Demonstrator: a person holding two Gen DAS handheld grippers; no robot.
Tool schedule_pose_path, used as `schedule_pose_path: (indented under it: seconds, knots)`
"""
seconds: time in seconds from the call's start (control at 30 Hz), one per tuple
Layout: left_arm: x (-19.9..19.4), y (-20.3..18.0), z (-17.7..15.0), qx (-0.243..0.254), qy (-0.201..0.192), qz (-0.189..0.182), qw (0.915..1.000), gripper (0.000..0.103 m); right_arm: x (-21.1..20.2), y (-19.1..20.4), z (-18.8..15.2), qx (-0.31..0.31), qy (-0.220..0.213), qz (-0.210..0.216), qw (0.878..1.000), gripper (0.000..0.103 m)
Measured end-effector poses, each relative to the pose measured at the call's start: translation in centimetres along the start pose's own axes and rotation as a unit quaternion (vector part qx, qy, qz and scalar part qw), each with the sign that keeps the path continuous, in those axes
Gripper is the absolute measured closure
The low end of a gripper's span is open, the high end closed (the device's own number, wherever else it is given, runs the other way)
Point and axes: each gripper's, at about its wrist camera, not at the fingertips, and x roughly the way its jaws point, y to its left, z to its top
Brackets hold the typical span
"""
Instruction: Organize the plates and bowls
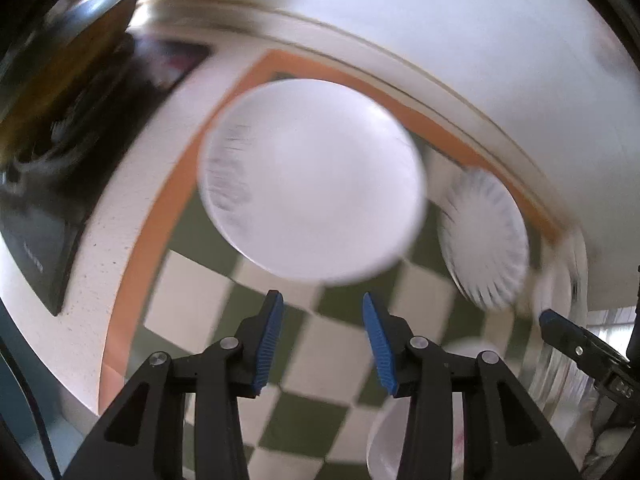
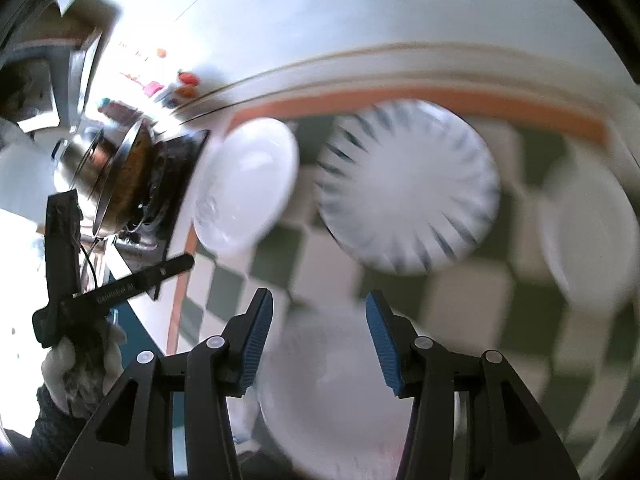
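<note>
Both grippers, left gripper [image 1: 323, 344] and right gripper [image 2: 319, 344], hover part-open and empty over a checkered mat [image 1: 320, 344]. Blur hides rims; approach the white plate [image 1: 312, 184] edge-on, probably.

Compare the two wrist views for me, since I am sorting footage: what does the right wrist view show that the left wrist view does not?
Only the right wrist view shows the metal pot on the stove and a hand holding the left gripper. Only the left wrist view shows the dark stovetop panel close up. Both share the plain white plate, the striped plate and the green checked mat; each view's own gripper stands open and empty.
</note>
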Motion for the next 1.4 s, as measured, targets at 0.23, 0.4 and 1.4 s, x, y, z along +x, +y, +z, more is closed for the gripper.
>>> schedule_pose_path:
  seconds: [0.23,0.4,1.4]
  knots:
    - [5.4,7.1,4.6,-0.118,0.031,-0.011,0.9924,0.064,11.3,4.5,12.8,-0.054,0.07,0.013,0.996,0.052]
    - [8.2,8.2,6.9,-0.121,0.051,-0.011,0.9913,0.066,16.9,4.8,17.4,-0.059,0.099,-0.003,0.993,0.064]
    - [1.7,2.9,5.9,0.012,0.036,-0.024,0.999,0.08,7.8,0.8,11.5,0.037,0.056,0.02,0.998,0.088]
